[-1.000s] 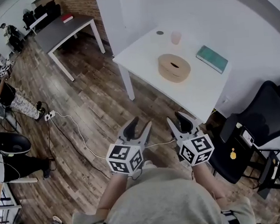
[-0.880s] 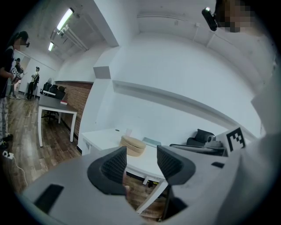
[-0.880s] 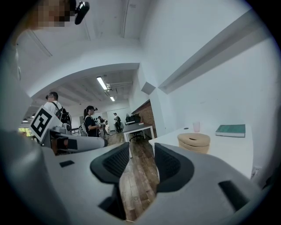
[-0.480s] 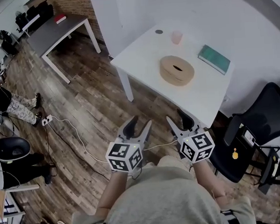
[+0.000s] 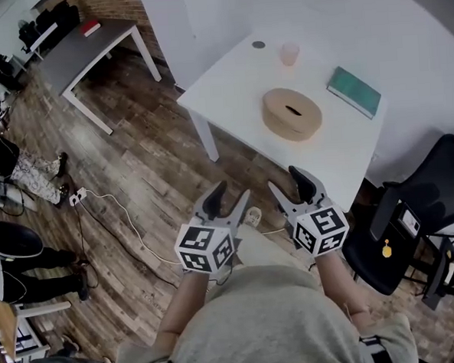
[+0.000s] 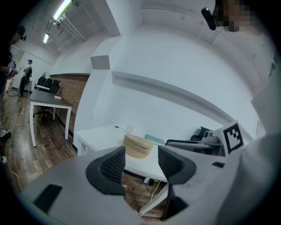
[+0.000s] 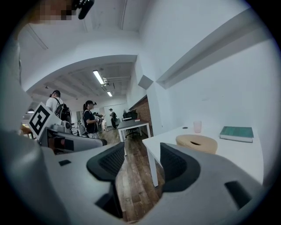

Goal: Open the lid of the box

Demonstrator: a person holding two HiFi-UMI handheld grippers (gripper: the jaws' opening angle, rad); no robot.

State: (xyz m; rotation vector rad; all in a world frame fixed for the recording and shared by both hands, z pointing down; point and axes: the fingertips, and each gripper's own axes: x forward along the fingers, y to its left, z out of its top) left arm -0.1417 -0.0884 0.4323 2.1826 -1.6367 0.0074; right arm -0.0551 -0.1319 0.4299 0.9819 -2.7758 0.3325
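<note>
Since a second ago the person has stepped closer to the white surface [image 5: 229,85], and a light shoe tip [image 5: 252,214] now shows between the tools. Both tools are held low over the wood-plank floor [image 5: 150,174], well short of the surface. The left tool [image 5: 229,196] has its jaws apart and opening, with nothing between them; in its own view the box only shows far off through the gap. The right tool [image 5: 287,182] is opening too, wide and empty.

The round, pale wooden box [image 5: 292,113] sits near the middle of the surface, lid on, with a dark slot in its top. The seam between lid and base is too fine to make out. A teal hardcover book [image 5: 355,91] lies well apart to its right, a pink translucent cup [image 5: 288,54] behind it, and a small dark disc [image 5: 258,44], possibly a coin or cap, beyond that.

The person's hands are hidden under the marker cubes. A black office chair [image 5: 435,195] is cut off at the right edge.
</note>
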